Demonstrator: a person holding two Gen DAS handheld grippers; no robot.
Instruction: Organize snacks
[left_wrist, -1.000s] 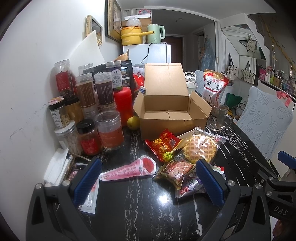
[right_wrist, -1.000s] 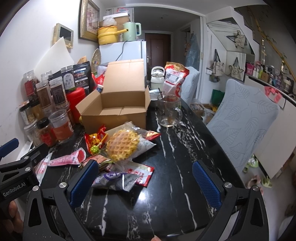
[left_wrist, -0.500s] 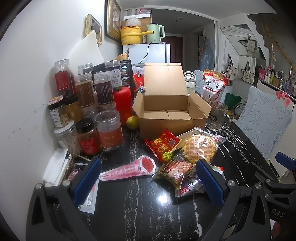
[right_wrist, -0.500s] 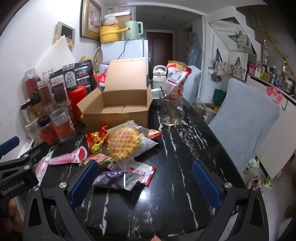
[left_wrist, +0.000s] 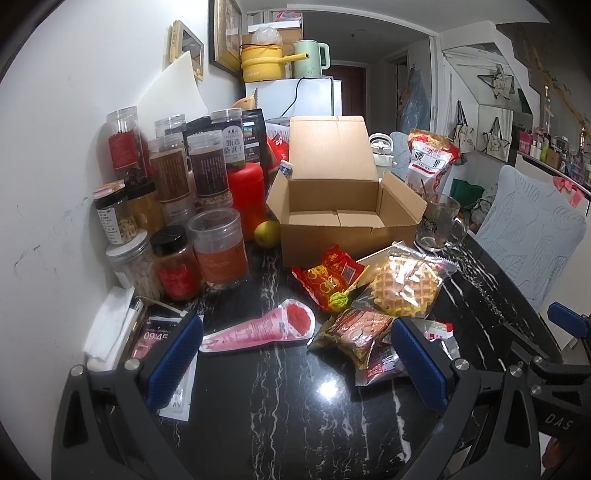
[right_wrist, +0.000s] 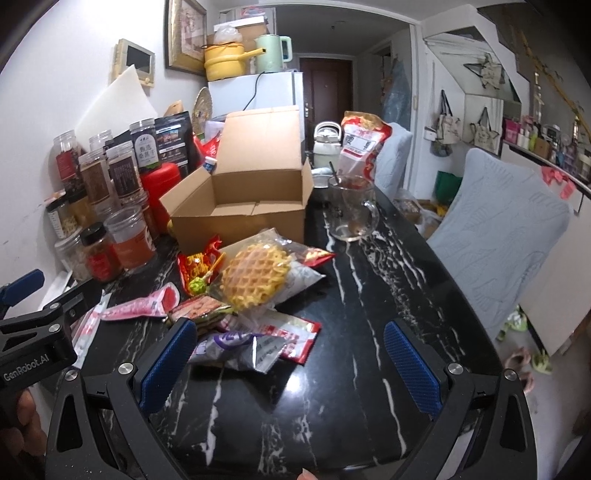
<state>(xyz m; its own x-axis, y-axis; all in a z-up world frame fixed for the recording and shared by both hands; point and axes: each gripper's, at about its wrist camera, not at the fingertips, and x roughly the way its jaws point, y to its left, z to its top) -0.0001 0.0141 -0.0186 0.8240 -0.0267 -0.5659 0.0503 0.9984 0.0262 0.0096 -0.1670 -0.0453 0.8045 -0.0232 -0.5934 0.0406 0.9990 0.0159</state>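
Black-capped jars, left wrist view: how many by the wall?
2. A tall black-capped jar stands at the back of the cluster beside the dark pouch; a short black-capped jar stands in the front row, left of the wide clear jar. Others may be hidden.

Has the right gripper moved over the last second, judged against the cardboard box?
Yes. The right gripper has edged forward and slightly right: the cardboard box sits larger and further right in its view.

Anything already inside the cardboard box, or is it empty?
The cardboard box is open, and only its bare folded bottom flaps show. No snack is visible inside. The near front wall hides the strip of floor just behind it, so something flat could lie there.
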